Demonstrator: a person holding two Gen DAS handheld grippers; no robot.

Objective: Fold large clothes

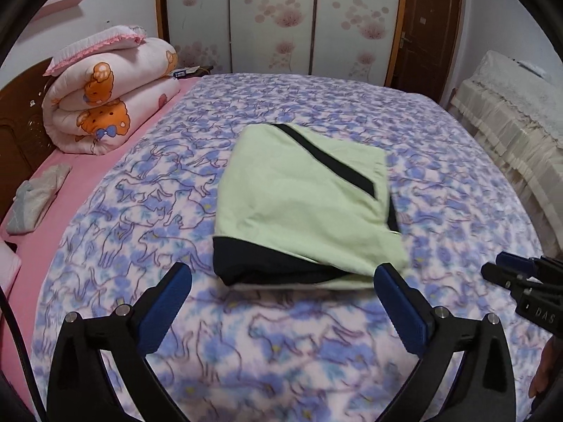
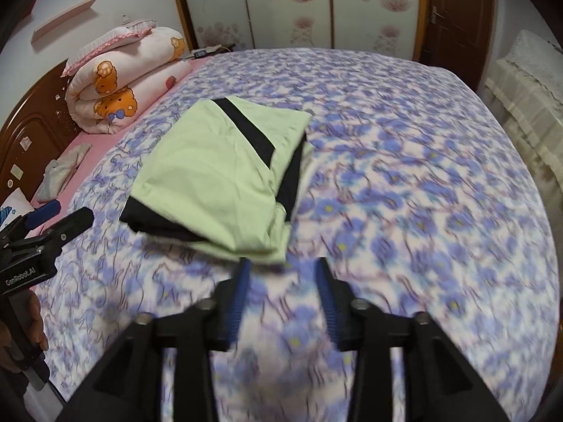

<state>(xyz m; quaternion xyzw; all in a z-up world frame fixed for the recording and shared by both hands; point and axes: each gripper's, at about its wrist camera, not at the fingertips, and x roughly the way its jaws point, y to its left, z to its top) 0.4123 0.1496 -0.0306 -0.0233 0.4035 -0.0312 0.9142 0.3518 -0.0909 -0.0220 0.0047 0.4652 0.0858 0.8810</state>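
Note:
A light green garment with black trim (image 1: 302, 200) lies folded in a flat bundle on the blue cat-print blanket (image 1: 440, 183). In the right wrist view the same garment (image 2: 218, 172) sits left of centre. My left gripper (image 1: 283, 274) hangs above the blanket just short of the bundle's near edge, jaws wide open and empty. My right gripper (image 2: 283, 267) is partly open, nothing between its blue pads (image 2: 325, 295), just behind the bundle's near right corner. Each gripper shows in the other's view: the right gripper (image 1: 520, 281) at the right edge, the left gripper (image 2: 45, 225) at the left edge, held by a hand (image 2: 24, 330).
A rolled pink bear-print quilt (image 1: 112, 102) and pillow sit at the headboard (image 1: 21, 123). A grey cloth (image 1: 35, 197) lies on the pink sheet at left. A lace-covered cabinet (image 1: 510, 130) stands right of the bed. Wardrobe doors (image 1: 271, 17) and a brown door (image 1: 429, 31) are behind.

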